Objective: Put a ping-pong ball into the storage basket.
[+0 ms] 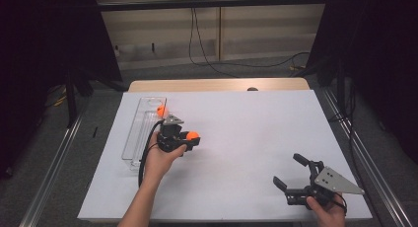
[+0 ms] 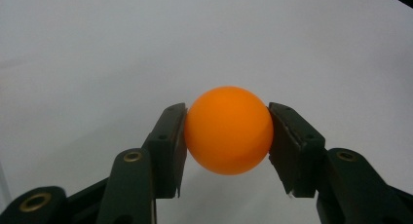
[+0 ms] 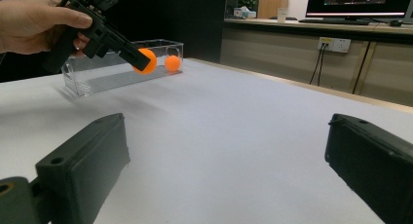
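- The surface point(image 1: 246, 138), a wide white sheet over a wooden top, carries little: one container at the left and a gripper at each side.
- The clear tray point(image 1: 143, 133), long and narrow, lies along the left edge of the white sheet, its long side running away from the person. One orange ball point(image 1: 160, 110) already rests inside it, at the far end (in the right gripper view it sits against the far wall of the tray).
- The left gripper point(image 1: 192, 136) hangs just to the right of the tray, above the sheet, with its jaws clenched on a second orange ball point(image 2: 228, 130); the left gripper view has both pads pressed against the ball's sides and bare white sheet beneath it.
- The right gripper point(image 1: 291, 171) rests near the front right corner of the sheet, well apart from the tray, its jaws spread wide with nothing between them.
- As I judge it, the work is about halfway: one ball is placed, the second is grasped and lifted but not yet over the tray. What is left is to carry it across the tray's near wall and release it inside; no other loose ball lies on the sheet.
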Motion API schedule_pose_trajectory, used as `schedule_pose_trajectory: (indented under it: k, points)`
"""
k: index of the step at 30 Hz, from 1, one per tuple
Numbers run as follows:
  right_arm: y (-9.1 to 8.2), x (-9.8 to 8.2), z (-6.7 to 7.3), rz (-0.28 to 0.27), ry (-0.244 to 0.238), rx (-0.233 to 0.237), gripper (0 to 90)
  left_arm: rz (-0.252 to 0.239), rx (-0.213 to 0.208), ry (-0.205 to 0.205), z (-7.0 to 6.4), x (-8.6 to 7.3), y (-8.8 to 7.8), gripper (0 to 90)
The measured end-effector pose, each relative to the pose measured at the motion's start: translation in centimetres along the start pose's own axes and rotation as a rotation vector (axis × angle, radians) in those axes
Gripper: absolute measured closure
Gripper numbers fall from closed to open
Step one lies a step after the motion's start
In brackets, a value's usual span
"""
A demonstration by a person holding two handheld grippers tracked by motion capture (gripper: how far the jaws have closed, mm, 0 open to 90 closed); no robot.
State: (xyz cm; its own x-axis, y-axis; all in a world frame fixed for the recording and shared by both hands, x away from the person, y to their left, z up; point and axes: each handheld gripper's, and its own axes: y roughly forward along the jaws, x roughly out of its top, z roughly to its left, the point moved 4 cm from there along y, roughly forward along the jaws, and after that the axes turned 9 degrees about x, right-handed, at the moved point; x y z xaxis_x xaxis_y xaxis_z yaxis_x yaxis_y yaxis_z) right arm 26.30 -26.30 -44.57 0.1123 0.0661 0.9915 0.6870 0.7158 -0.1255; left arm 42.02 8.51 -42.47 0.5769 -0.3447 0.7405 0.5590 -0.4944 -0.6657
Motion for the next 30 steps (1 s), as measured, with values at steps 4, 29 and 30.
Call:
schedule_pose_trajectory:
  k: [4,29,30]
  points:
    - [0.0,0.0,0.0,-0.001,-0.002,0.001,1.4,-0.004,0.005,-0.005,0.2,0.1,-0.2,50.7]
    - [0.0,0.0,0.0,0.000,-0.004,0.002,1.4,-0.009,0.020,-0.020,1.0,0.3,-1.4,50.7]
    - [0.0,0.0,0.1,0.001,-0.004,0.001,1.4,-0.009,0.020,-0.021,1.0,0.3,-1.4,50.7]
